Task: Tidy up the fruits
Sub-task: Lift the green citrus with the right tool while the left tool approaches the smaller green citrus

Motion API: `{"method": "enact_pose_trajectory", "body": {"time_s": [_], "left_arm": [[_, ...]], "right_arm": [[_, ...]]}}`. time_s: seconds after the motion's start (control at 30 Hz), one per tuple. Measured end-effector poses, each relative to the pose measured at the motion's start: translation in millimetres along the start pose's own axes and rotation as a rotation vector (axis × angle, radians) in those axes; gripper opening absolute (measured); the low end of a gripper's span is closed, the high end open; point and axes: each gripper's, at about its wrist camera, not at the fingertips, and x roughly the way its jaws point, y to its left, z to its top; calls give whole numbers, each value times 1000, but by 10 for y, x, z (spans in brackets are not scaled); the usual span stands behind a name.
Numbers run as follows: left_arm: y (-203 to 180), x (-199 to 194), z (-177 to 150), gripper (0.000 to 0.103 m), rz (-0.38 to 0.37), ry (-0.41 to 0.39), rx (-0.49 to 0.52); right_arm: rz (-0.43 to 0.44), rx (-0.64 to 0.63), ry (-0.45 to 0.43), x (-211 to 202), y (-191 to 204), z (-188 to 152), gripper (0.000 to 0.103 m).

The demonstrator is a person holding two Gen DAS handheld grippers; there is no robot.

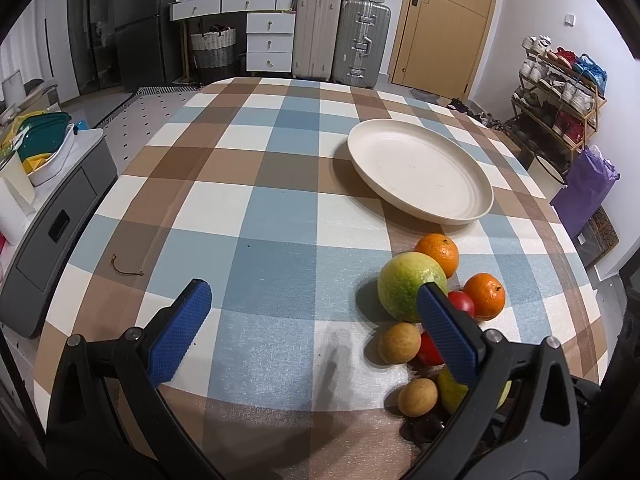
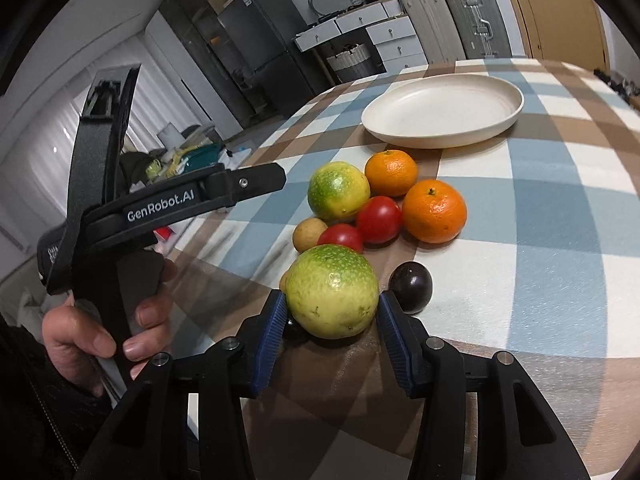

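Right gripper (image 2: 333,334) pads flank green fruit (image 2: 332,290) nearest me in pile, short of plate (image 2: 444,138); contact unclear. I expect roll-off into dark plum (image 2: 412,286). Left gripper (image 1: 316,332) jaws apart, empty.

plate (image 2: 440,136) lay behind fruit cluster (image 2: 384,208) | both sat on table (image 2: 540,240) | plate held nothing

A checked tablecloth (image 1: 280,184) in blue, brown and white covers the table, and a small brown cord (image 1: 126,267) lies near its left edge. Beyond the far edge stand two hard suitcases (image 1: 340,40), a white drawer unit (image 1: 270,42), a woven basket (image 1: 214,50) and a wooden door (image 1: 444,20). A shoe rack (image 1: 560,92) stands off the right edge.
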Motion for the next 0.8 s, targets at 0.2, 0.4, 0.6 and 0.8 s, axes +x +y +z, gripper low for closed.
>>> {"method": "enact_pose_trajectory", "body": {"time_s": [0.2, 0.4, 0.6, 0.8], "left_arm": [[15, -3, 16, 102, 0, 0, 2], [-12, 27, 44, 102, -6, 7, 12], [-38, 75, 66, 102, -5, 15, 14], [-42, 92, 72, 102, -5, 20, 14]], "right_arm": [[59, 63, -23, -30, -66, -10, 47], [94, 99, -60, -111, -132, 14, 47], [123, 119, -76, -151, -212, 6, 47], [139, 118, -82, -164, -222, -2, 46]]}}
